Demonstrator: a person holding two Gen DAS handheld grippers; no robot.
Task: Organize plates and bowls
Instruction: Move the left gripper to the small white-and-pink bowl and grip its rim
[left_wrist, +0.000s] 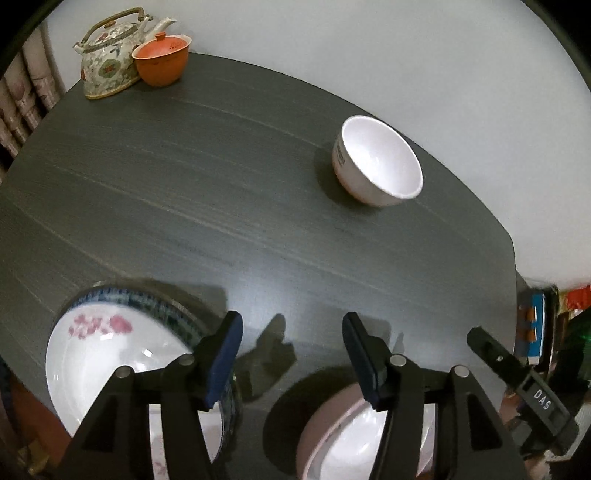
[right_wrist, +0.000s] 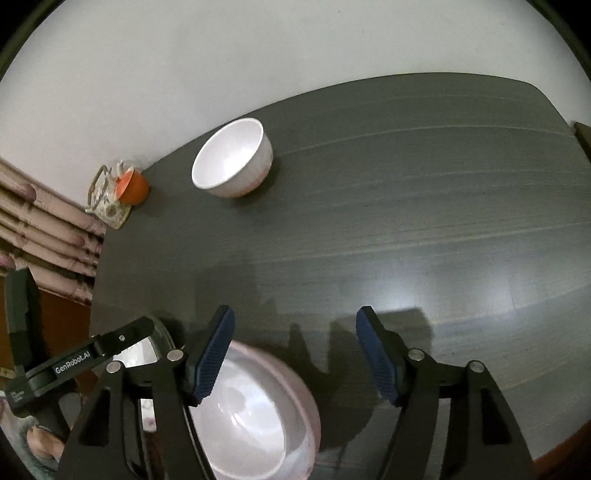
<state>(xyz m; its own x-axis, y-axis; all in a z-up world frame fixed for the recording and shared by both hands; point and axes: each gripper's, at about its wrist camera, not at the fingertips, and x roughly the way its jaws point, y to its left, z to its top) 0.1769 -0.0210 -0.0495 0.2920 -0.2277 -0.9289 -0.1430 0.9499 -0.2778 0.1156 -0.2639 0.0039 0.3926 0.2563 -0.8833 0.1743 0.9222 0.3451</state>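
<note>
Both the left gripper (left_wrist: 291, 354) and right gripper (right_wrist: 295, 350) hang with fingers apart, holding nothing. A flowered plate (left_wrist: 96, 354) and a pink bowl (right_wrist: 258, 413) sit at the frame bottom; a white bowl (left_wrist: 380, 158) stands alone upper right on the worktop (left_wrist: 221, 184). Likely next: fetching it for stacking

Both wrist views were dim indoors, with black fisheye vignetting in the corners and straight lines bowed toward the edges. Light fell from above: a soft glare patch lay on the dark table (right_wrist: 406, 221) near its right edge in the right view, and the claws cast hard shadows on it. The white bowl (left_wrist: 380, 162) near the table's far edge was sharp and threw a shadow to its left. The floral plate (left_wrist: 110, 354) and pink-rimmed bowl (right_wrist: 255, 413) at the near edge were smeared by motion blur.
</note>
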